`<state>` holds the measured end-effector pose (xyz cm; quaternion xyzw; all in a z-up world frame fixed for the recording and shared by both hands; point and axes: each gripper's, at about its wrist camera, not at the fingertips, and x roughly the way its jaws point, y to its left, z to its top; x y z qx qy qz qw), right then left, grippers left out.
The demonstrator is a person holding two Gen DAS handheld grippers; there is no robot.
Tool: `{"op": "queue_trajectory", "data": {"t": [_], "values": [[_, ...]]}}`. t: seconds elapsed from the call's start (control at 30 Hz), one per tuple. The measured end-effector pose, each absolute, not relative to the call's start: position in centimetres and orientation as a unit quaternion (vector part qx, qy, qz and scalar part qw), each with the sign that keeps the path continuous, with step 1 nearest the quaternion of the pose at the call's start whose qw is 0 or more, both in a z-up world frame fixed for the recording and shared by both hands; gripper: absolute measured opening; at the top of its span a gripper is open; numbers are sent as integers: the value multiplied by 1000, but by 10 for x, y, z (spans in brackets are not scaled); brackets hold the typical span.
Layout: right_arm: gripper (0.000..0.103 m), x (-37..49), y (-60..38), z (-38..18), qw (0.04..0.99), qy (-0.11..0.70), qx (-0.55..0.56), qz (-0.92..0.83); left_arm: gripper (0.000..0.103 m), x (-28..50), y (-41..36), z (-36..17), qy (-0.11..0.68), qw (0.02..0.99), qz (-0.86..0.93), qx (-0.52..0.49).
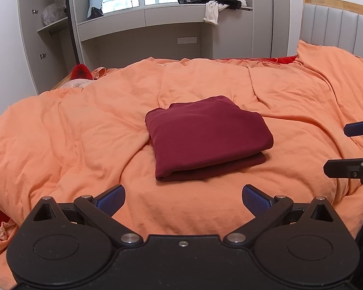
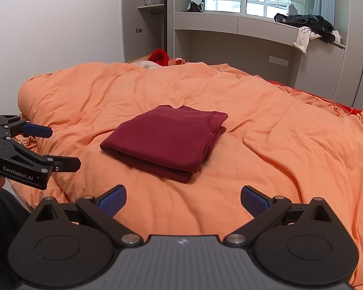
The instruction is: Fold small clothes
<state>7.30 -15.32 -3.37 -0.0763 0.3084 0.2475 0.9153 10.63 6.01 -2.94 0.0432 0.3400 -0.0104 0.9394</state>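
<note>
Both tongs [image 1: 183,199] [image 2: 183,199] gape empty; folded maroon garment's [image 1: 207,136] inner layers hidden.

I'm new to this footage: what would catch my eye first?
A folded maroon garment lies in the middle of a rumpled orange duvet. Both the left gripper and right gripper hang open short of it, holding nothing. Dark clothes are heaped on the window ledge behind.

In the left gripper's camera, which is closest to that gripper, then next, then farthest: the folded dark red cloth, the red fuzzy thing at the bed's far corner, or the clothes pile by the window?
From the left gripper:
1. Folded dark red cloth, straight ahead on the orange duvet.
2. Red fuzzy thing, far left corner of the bed.
3. Clothes pile, on the window ledge, upper right.
</note>
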Motion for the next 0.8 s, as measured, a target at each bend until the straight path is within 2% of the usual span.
{"op": "queue_trajectory", "data": {"t": [0.8], "values": [[103,74,-151,-30,916,302,-79,252,103,106,60,-27,341,939,-10,36]]}}
